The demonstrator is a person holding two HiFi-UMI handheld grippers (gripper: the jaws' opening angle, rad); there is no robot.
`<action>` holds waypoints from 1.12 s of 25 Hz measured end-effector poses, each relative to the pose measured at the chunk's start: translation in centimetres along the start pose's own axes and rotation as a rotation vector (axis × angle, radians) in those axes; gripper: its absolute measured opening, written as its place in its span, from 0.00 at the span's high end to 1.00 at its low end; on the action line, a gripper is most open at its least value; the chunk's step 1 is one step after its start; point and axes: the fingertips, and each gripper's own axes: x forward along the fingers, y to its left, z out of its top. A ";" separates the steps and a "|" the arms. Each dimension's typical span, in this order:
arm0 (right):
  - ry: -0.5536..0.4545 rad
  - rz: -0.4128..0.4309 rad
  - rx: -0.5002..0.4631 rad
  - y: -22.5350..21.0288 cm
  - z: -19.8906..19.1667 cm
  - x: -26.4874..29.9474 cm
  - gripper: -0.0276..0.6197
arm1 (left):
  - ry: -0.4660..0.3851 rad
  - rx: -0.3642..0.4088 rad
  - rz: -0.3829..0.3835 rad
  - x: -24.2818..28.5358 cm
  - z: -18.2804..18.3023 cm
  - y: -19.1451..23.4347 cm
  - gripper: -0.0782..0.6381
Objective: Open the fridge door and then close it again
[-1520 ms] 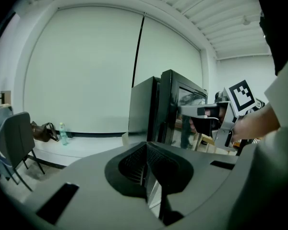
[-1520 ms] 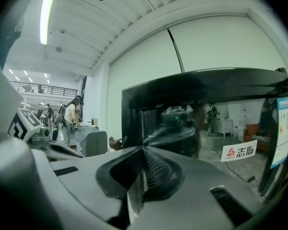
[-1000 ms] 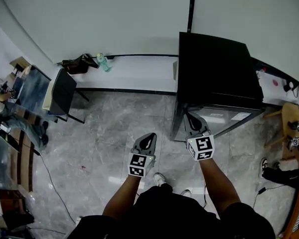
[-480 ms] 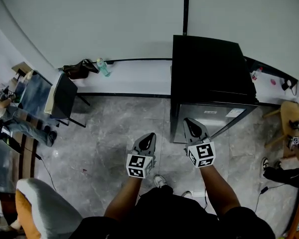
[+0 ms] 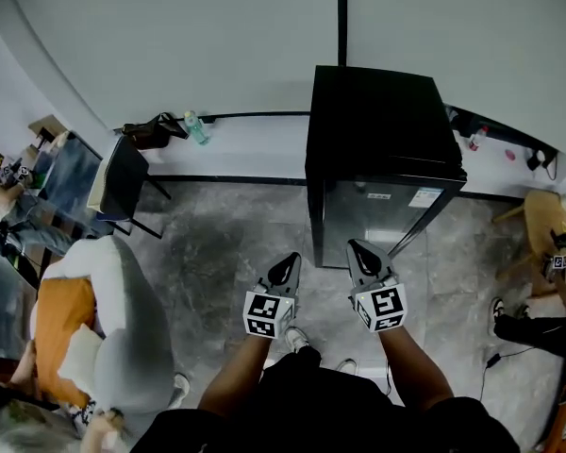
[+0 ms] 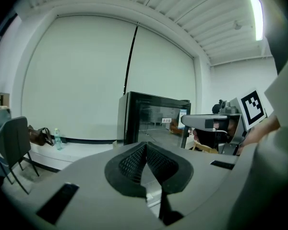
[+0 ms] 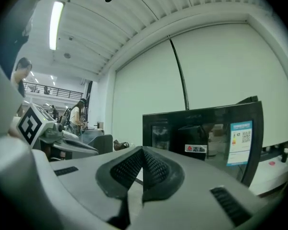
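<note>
Standing on the grey marble floor (image 5: 217, 253), I hold my left tool (image 5: 287, 264) and right tool (image 5: 361, 251) side by side, each with jaws together on nothing, near the black mini fridge (image 5: 377, 130) at the floor's far edge, its glossy door (image 5: 382, 217) shut.

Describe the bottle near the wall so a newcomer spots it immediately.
Find the big pale wall and the low white ledge along its foot, left of the black fridge. Near the ledge's left end a small bottle stands beside a dark bag. It is slim, upright and pale green-tinted, where the bag is dark and slumped.
</note>
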 end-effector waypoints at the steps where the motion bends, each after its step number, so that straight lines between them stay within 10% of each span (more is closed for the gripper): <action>1: 0.003 -0.001 0.002 0.0 -0.2 -0.9 0.93 | 0.000 0.000 0.001 -0.3 -0.1 -0.6 0.86; 28: -0.017 -0.036 -0.017 0.1 -0.7 -13.6 0.93 | -0.030 0.041 0.022 -6.2 -0.4 -9.5 0.86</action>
